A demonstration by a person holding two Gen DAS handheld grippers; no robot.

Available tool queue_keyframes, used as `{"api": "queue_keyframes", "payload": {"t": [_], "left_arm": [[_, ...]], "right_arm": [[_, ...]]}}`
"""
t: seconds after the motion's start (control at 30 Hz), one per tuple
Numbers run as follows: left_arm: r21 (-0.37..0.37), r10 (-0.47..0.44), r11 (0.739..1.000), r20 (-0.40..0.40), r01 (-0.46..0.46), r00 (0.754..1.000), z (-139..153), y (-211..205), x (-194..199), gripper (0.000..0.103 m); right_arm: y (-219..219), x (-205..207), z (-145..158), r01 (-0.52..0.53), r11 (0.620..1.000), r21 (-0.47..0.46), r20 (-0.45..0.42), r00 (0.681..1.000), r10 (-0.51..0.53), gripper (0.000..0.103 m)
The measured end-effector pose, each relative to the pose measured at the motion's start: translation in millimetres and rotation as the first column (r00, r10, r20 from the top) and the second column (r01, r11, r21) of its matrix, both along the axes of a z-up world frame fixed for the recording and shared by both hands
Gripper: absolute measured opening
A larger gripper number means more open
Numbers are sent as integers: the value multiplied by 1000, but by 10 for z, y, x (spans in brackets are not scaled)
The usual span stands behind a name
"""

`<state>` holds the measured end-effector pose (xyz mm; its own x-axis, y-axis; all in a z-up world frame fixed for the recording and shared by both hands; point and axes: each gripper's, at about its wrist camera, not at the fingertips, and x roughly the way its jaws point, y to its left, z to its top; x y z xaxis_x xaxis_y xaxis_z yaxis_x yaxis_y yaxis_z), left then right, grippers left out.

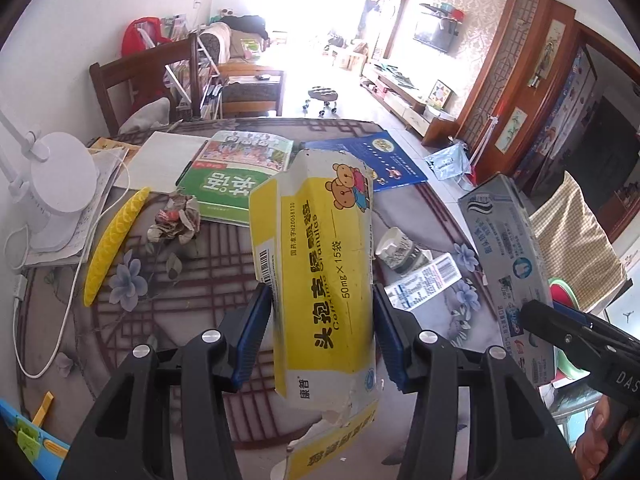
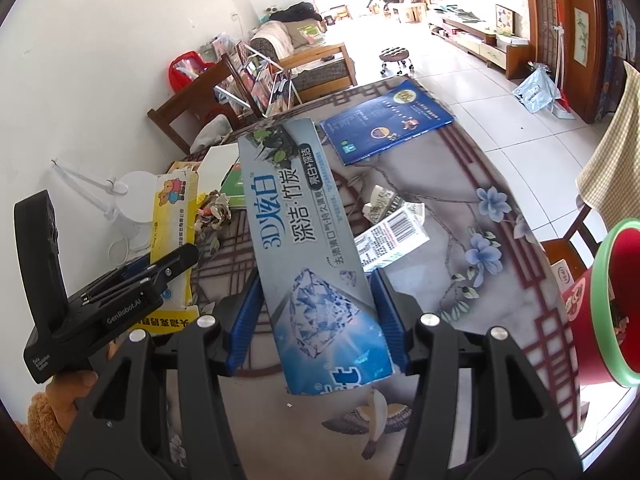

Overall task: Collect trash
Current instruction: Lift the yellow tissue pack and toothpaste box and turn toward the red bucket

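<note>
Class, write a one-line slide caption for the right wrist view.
Right gripper holds a toothpaste box above the table, red bin alongside.

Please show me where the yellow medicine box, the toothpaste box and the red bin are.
yellow medicine box (image 1: 320, 280), left wrist view, front face.
toothpaste box (image 2: 308, 240), right wrist view, printed face.
red bin (image 2: 612, 304), right wrist view, green rim.

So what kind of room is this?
Probably a home living and dining room: a sofa, a wall-mounted TV, and a table strewn with schoolbooks.
</note>
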<state>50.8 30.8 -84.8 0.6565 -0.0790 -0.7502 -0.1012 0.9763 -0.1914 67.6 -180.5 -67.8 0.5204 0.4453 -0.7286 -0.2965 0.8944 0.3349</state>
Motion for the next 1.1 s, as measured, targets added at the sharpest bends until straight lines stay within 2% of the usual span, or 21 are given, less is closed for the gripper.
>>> {"api": "queue_keyframes", "payload": {"t": [0.13, 0.2, 0.33, 0.43, 0.47, 0.57, 0.63, 0.73, 0.8, 0.93, 0.97, 1.03, 1.1], "left_arm": [[8, -17, 1000, 0, 17, 1000, 28, -119, -22, 49], [11, -22, 1000, -1, 22, 1000, 27, -165, -32, 49], [15, -24, 1000, -5, 24, 1000, 22, -234, -61, 49], [13, -17, 1000, -9, 17, 1000, 5, -244, -93, 49], [12, -14, 1000, -11, 14, 1000, 3, -247, -105, 49], [15, -4, 1000, -14, 4, 1000, -1, -236, -150, 49], [11, 8, 1000, -15, -8, 1000, -5, -221, -171, 50], [2, 25, 1000, -17, -25, 1000, -18, -184, -204, 50], [-3, 30, 1000, -16, -30, 999, -20, -175, -218, 50], [-1, 30, 1000, -13, -30, 999, -19, -175, -263, 50], [-1, 31, 1000, -15, -31, 999, -22, -172, -271, 50], [-2, 36, 999, -20, -36, 999, -26, -158, -285, 50], [3, 42, 999, -19, -42, 999, -15, -151, -303, 50]], "right_arm": [[-96, -44, 4, 11, 1000, 10, -1, 1000, -11, 50], [-129, -55, -6, 12, 1000, 13, -5, 1000, -12, 44], [-185, -41, -107, 12, 1000, -7, -32, 999, -12, 44], [-183, -6, -384, -27, 997, -76, -125, 992, 17, 46], [-172, -18, -490, -52, 994, -94, -161, 986, 36, 50], [-130, -195, -727, -124, 983, -136, -230, 969, 91, 56], [-63, -345, -858, -207, 965, -163, -264, 951, 159, 62], [123, -640, -1081, -352, 913, -206, -332, 903, 273, 63], [237, -762, -1205, -412, 884, -223, -366, 875, 315, 63], [378, -900, -1370, -465, 831, -305, -391, 857, 336, 63], [380, -929, -1399, -473, 825, -310, -401, 852, 337, 61], [368, -929, -1468, -480, 820, -312, -424, 843, 331, 42], [338, -907, -1479, -467, 831, -301, -428, 845, 320, 37]]}}
